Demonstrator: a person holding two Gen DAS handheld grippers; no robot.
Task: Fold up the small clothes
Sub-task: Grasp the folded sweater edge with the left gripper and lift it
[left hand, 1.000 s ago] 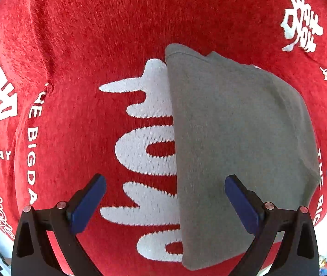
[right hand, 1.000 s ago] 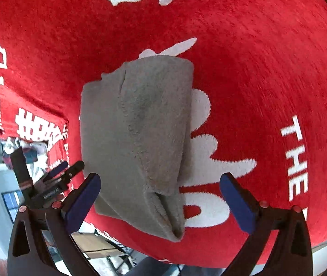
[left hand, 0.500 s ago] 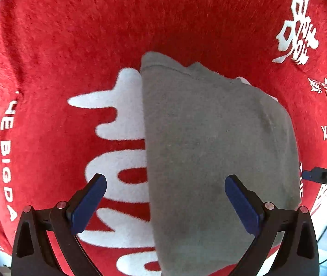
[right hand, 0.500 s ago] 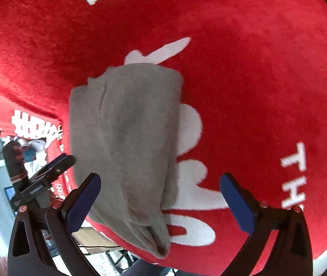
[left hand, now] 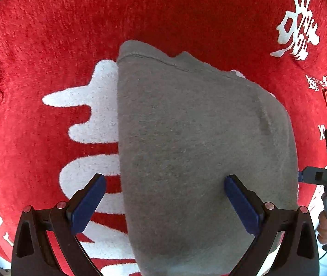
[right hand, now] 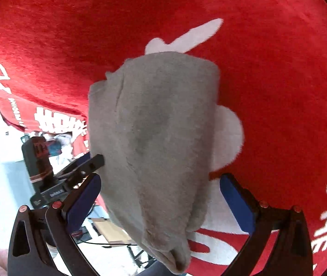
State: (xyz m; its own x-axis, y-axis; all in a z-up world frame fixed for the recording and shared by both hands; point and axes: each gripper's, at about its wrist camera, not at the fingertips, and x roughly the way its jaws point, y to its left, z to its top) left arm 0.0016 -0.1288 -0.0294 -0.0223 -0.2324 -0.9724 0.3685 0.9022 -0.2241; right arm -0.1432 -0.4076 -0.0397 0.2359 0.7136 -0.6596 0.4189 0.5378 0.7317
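Note:
A folded grey garment [left hand: 198, 149] lies on a red cloth with white lettering [left hand: 48, 57]. My left gripper [left hand: 163, 202] is open, its blue pads straddling the garment's left edge, low over it. In the right wrist view the same grey garment [right hand: 159, 142] fills the middle, its near end hanging over the table edge. My right gripper [right hand: 159, 202] is open with the garment between its pads, holding nothing. The right gripper shows at the right edge of the left wrist view [left hand: 324, 177], and the left gripper shows in the right wrist view [right hand: 80, 168].
The red cloth [right hand: 267, 69] covers the table and drapes over its edge at the left of the right wrist view. Beyond the edge there is a light floor with a cardboard piece [right hand: 110, 230] and cables.
Both grippers have moved closer to the grey garment, which now fills more of each view and sits between the pads. Both stay open. The garment has not changed shape.

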